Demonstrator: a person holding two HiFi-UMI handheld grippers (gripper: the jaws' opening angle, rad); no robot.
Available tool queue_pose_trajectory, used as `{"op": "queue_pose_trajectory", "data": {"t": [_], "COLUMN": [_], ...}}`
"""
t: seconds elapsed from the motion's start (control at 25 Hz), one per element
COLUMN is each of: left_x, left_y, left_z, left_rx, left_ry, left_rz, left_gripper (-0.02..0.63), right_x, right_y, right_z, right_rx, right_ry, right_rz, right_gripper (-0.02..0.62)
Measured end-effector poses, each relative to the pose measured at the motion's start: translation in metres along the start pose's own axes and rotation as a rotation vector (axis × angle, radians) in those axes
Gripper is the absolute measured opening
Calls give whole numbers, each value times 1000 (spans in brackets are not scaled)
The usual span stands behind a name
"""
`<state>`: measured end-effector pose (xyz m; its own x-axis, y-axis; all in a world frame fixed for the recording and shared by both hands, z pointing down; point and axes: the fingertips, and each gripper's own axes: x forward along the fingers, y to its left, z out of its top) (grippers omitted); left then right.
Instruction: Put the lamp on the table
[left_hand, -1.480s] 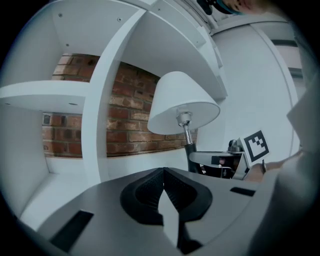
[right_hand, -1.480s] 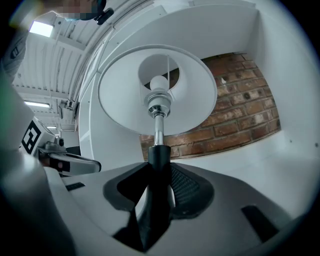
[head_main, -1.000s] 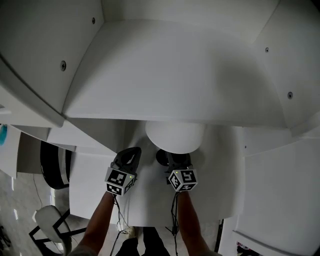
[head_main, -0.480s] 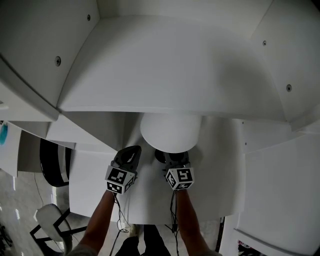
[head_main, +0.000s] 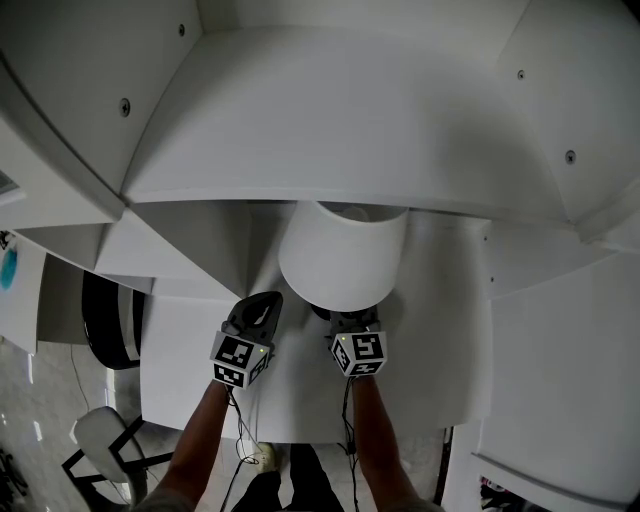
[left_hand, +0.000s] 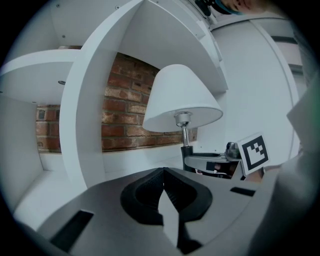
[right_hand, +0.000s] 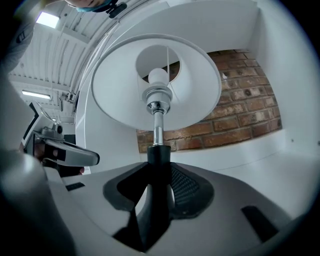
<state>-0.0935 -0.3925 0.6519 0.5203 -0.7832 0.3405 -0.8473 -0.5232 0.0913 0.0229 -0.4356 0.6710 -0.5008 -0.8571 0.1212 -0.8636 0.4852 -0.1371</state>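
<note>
Now mid-carry, by the look of it: lamp (right_hand: 156, 82) in grip, not yet set down. Clamped at black stem (right_hand: 158, 156) by right gripper (right_hand: 159, 186), partway closed, fingers (right_hand: 187, 189) pressed to both sides of it. Shade (head_main: 342, 258) upright above the hand, bulb (right_hand: 158, 76) seen thru the top opening in right gripper view. Beside it on the left, idle: left gripper (left_hand: 163, 189), fingers (left_hand: 142, 192) shut tip to tip, nothing between.

Lamp position: at mouth of white shelf (head_main: 330, 130) nook, brick wall (right_hand: 240, 100) behind, shade top tucked under shelf edge in head view. Base not made out, so cannot tell whether resting or lifted. Counter (head_main: 200, 390) below both hands, on the near side.

Next move (est.):
- Draw lamp back clear of shelf edge w/o clipping shade.
- Keep stem vertical and lower onto bare counter patch, base flat before letting go.
- Thin stem + top-heavy shade = likely pivot in the grip, so go slow, wrist level.
- Left hand avail. to steady base if wobble.
- Release only once standing unaided.
</note>
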Motion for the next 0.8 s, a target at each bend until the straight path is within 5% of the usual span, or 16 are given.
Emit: {"op": "queue_pose_trajectory", "data": {"t": [0.8], "left_x": [-10], "left_y": [-3], "left_z": [4], "left_rx": [15], "left_ry": [-7], "left_rz": [-18], "left_gripper": [5], "right_x": [-12], "right_y": [9], "right_z": [-5], "right_rx": [-41], "right_ry": [-1], "right_rz": [-17], "right_gripper": [147]}}
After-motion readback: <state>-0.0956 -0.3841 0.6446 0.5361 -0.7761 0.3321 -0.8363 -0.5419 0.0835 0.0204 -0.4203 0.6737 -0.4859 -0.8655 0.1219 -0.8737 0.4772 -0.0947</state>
